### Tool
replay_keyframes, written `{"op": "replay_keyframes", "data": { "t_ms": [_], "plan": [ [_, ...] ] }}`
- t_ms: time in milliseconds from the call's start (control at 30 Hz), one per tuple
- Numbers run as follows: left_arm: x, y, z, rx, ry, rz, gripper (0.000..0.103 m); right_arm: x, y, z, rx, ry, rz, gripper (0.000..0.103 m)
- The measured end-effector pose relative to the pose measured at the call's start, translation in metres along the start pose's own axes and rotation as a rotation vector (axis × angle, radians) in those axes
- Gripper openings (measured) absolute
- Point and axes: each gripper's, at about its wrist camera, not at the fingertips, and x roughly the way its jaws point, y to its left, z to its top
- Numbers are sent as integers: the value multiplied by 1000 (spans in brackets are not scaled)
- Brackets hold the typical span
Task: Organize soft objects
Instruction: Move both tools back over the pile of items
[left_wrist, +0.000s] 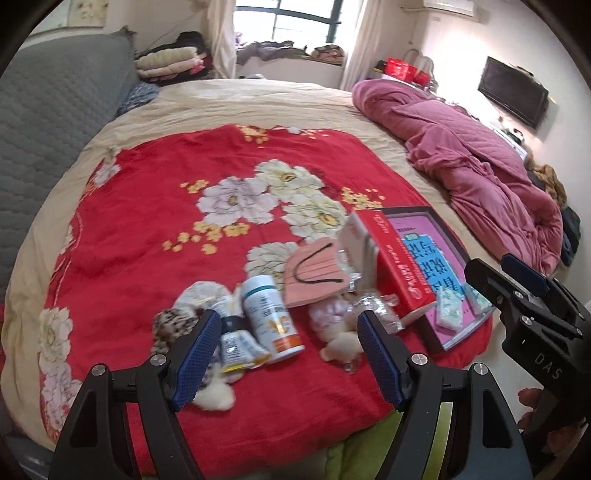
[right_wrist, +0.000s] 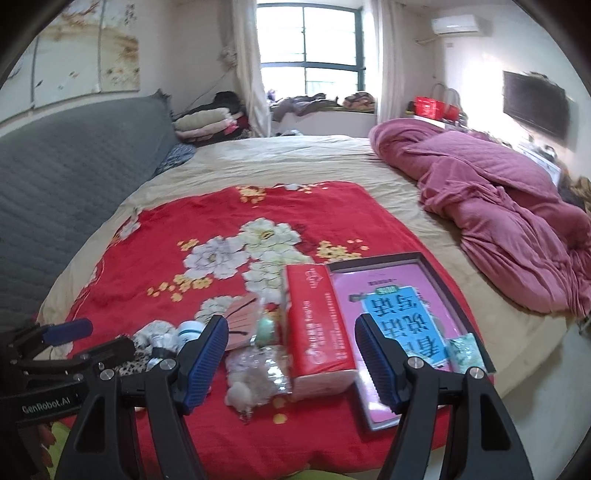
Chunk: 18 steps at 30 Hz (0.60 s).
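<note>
A pile of small items lies near the front edge of a red floral blanket on the bed. A pink face mask, a bagged plush toy, a leopard-print soft item and a red tissue pack lie there, with a white bottle. My left gripper is open and empty just above the bottle and plush. My right gripper is open and empty over the tissue pack and the bagged plush. The mask shows behind them.
A dark tray holding a pink book and small green tissue packets sits at the blanket's right. A rumpled pink quilt lies at the bed's right. A grey padded headboard is on the left.
</note>
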Motion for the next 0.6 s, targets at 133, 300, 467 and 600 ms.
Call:
{"op": "replay_keyframes", "data": {
  "t_ms": [133, 300, 467, 600],
  "plan": [
    [-1, 29, -7, -50, 7, 25, 77, 4, 16, -1, -33, 15, 14, 71],
    [2, 69, -15, -118, 24, 63, 77, 13, 26, -6, -59, 42, 21, 71],
    [8, 104, -25, -177, 45, 100, 77, 26, 31, -17, -78, 81, 22, 71],
    [18, 126, -37, -218, 69, 118, 77, 41, 35, -28, -94, 116, 22, 71]
  ]
}}
